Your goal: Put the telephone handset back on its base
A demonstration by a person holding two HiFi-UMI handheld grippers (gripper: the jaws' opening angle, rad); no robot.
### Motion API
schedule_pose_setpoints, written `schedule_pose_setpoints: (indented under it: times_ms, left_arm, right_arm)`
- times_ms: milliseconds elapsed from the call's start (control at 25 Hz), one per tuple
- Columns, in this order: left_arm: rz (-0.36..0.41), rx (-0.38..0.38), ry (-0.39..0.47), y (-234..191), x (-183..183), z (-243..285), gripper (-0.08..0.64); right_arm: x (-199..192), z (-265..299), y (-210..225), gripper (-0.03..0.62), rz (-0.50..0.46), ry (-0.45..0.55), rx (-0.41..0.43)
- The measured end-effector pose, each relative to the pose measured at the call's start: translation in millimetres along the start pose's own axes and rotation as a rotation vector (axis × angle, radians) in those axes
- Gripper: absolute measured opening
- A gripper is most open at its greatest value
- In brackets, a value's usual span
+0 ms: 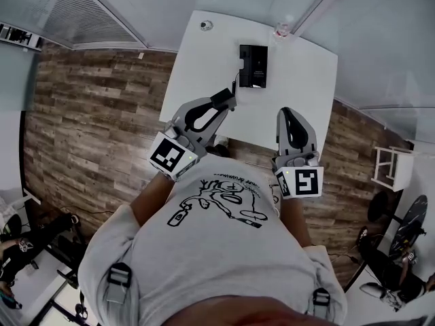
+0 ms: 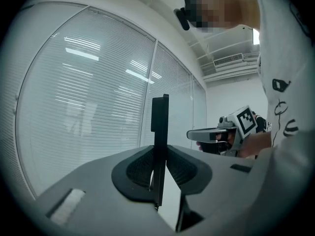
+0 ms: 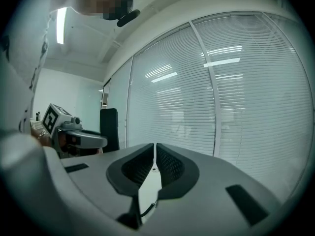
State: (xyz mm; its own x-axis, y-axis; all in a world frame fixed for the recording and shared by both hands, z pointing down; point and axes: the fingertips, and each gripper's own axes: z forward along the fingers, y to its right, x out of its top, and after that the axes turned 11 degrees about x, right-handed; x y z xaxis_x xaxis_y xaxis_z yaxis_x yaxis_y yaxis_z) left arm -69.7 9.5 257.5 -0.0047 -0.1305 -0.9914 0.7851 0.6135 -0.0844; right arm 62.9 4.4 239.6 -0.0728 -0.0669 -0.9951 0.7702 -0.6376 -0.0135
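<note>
The black telephone base (image 1: 253, 65) lies on the far part of the white table (image 1: 204, 66). My left gripper (image 1: 221, 104) is shut on the black handset (image 1: 223, 98), holding it over the table's near edge, short of the base. A thin cord (image 1: 237, 80) runs from the handset to the base. In the left gripper view the handset (image 2: 160, 127) stands upright, pinched between the pads of the left gripper (image 2: 158, 168). My right gripper (image 1: 289, 116) hovers to the right, near the table's front edge, shut and empty; its jaws (image 3: 154, 163) meet with nothing between them.
A small round object (image 1: 206, 25) and a clear glass (image 1: 282, 28) stand at the table's far edge. Glass partitions with blinds (image 3: 221, 92) rise behind the table. Wooden floor (image 1: 95, 114) lies to the left, and a white stool (image 1: 391, 165) stands at the right.
</note>
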Motion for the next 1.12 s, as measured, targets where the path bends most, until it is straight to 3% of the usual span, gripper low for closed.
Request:
schedule_pose_setpoints:
  times_ms: [480,840,1120]
  left_arm:
    - [-0.029,-0.051,-0.031,-33.9,-12.2,31.1,0.069]
    - [-0.049,-0.089,-0.068,-39.9,-23.8,57.4,0.069]
    - [-0.077,-0.136,-0.083,-34.9,-32.9,73.0,0.069]
  right_arm:
    - [-18.2,41.3,11.3,0.014,0.023,-0.035,-0.017]
    - [-57.8,69.0,7.3,0.015,0.066,-0.103,0.065]
    - [-115.6,94.2,-20.8,0.18,0.153,-0.204,0.207]
